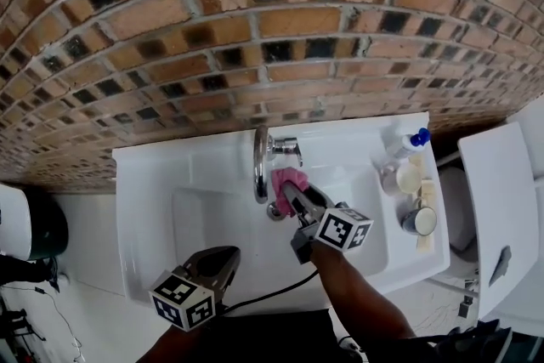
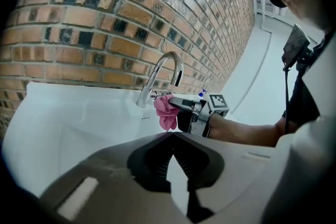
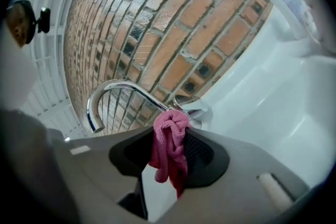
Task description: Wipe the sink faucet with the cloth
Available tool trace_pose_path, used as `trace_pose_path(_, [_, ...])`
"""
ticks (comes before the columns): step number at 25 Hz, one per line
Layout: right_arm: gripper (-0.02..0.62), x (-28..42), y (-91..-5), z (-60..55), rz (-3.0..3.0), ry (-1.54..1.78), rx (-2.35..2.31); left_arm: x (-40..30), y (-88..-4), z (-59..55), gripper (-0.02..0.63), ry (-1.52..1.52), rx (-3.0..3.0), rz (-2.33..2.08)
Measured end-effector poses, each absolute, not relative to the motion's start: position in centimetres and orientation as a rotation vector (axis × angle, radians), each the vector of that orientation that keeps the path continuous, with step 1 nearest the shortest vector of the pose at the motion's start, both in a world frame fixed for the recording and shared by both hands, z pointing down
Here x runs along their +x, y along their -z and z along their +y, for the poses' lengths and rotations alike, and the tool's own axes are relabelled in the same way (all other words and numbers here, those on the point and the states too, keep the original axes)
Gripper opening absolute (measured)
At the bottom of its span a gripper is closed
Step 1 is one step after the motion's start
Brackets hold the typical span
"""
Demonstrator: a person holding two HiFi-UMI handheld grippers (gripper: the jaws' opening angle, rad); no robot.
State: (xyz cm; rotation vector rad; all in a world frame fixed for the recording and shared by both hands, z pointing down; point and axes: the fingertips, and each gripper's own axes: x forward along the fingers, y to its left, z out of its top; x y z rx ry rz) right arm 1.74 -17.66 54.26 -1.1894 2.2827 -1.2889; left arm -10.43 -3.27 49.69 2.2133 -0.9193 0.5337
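Here my right gripper [image 3: 169, 132] clamps the bunched pink cloth [image 3: 168, 157] at its tips, just beside the faucet [image 3: 123, 87] base for wiping, while my left gripper [image 2: 173, 138], jaws together and empty, hangs clear at the sink [image 1: 153, 183] front.

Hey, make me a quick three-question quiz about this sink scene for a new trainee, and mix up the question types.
1. True or false: the left gripper holds the pink cloth.
2. The cloth is nearest to: A the faucet, B the blue-capped bottle, C the left gripper.
3. Fill in: the wall behind the sink is made of ___.
Key: 1 false, the right gripper is shut on it; 2 A; 3 brick.
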Motion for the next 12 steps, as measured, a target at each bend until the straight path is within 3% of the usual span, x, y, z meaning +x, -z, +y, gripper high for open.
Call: trace_pose_path(12, [0.152, 1.3, -58.1, -22.1, 1.836, 1.419, -1.212, -12.0, -52.4, -5.4, 0.005, -0.578, 2.196, -0.810])
